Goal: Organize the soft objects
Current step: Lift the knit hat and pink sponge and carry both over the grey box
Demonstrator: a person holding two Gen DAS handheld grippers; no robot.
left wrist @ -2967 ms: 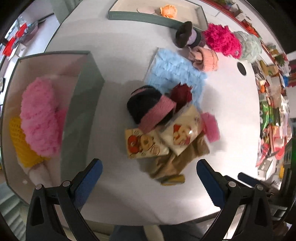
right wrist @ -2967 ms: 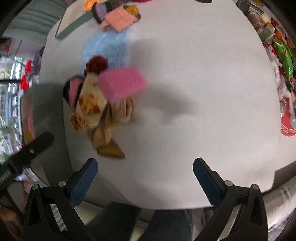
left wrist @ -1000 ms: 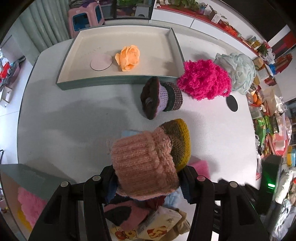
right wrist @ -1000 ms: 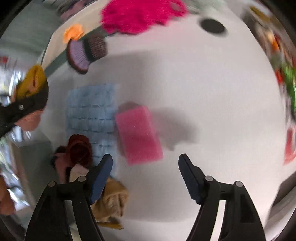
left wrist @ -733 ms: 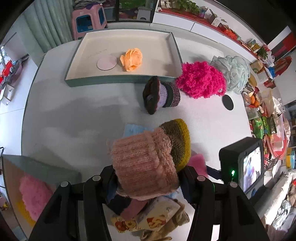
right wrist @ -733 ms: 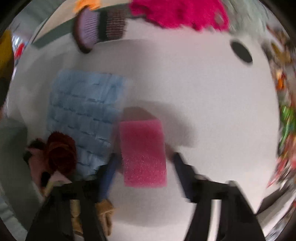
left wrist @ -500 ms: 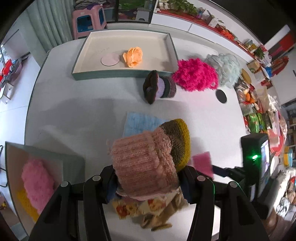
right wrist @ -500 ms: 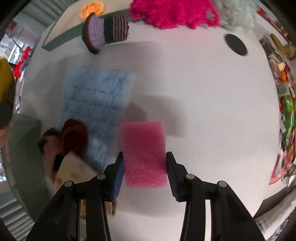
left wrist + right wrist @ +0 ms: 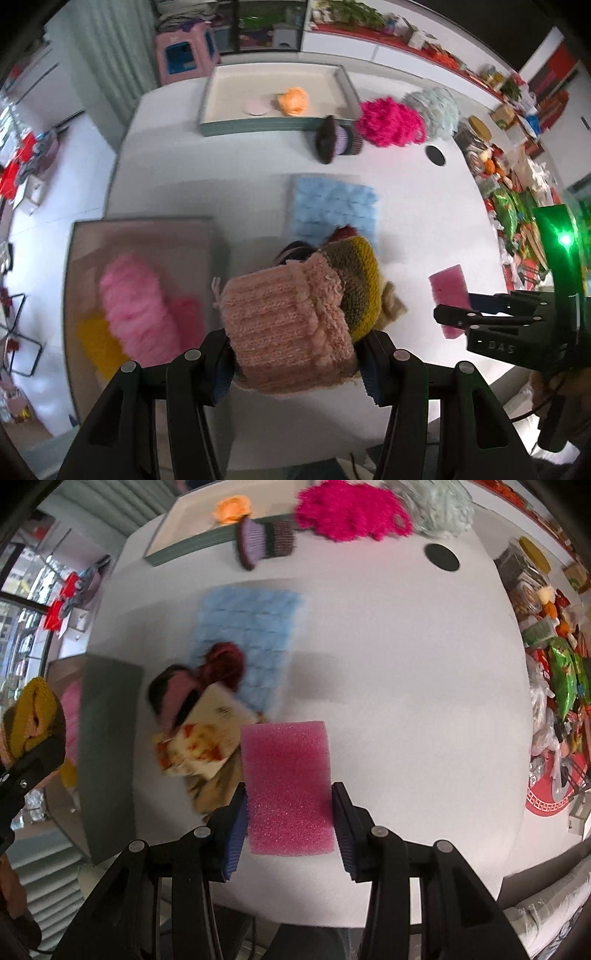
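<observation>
Tongs clamp loads: left tongs point(image 9: 295, 363) knitted hat point(image 9: 286, 325), right tongs point(image 9: 290, 821) pink sponge point(image 9: 288, 782).

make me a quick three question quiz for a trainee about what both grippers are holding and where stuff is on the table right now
1. True or false: the right hand-held gripper is shut on the pink sponge.
2. What does the left hand-held gripper hold? A) the blue cloth B) the knit hats C) the orange flower
3. Fill in: the orange flower lies in the far ____.

Key: 1 true; 2 B; 3 tray.
</observation>
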